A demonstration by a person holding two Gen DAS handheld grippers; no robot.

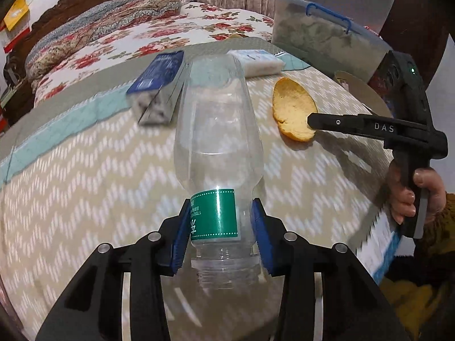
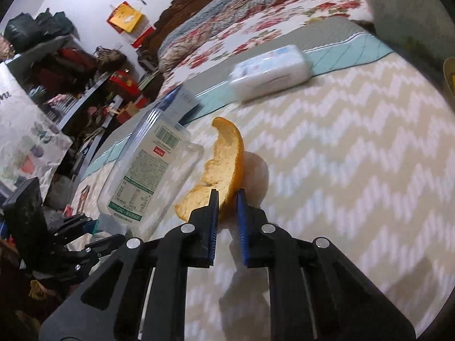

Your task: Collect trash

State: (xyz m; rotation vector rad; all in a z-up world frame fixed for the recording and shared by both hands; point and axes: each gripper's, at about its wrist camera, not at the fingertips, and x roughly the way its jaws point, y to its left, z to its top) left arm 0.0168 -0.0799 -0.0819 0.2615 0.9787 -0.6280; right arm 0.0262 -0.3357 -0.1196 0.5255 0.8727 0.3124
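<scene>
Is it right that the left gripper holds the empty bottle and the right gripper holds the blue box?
Not quite. The left gripper does hold the empty bottle, but the right gripper is closed on the orange peel, as the right wrist view shows. The blue box lies untouched on the bed cover.

The surface [image 1: 85, 176] wore a beige zigzag cloth edged in teal. On it lay an orange peel [image 1: 293, 110], a blue box [image 1: 159, 85] and a white pack [image 1: 260, 62], perhaps tissues, with a large plastic tub [image 1: 327, 37] behind.
</scene>
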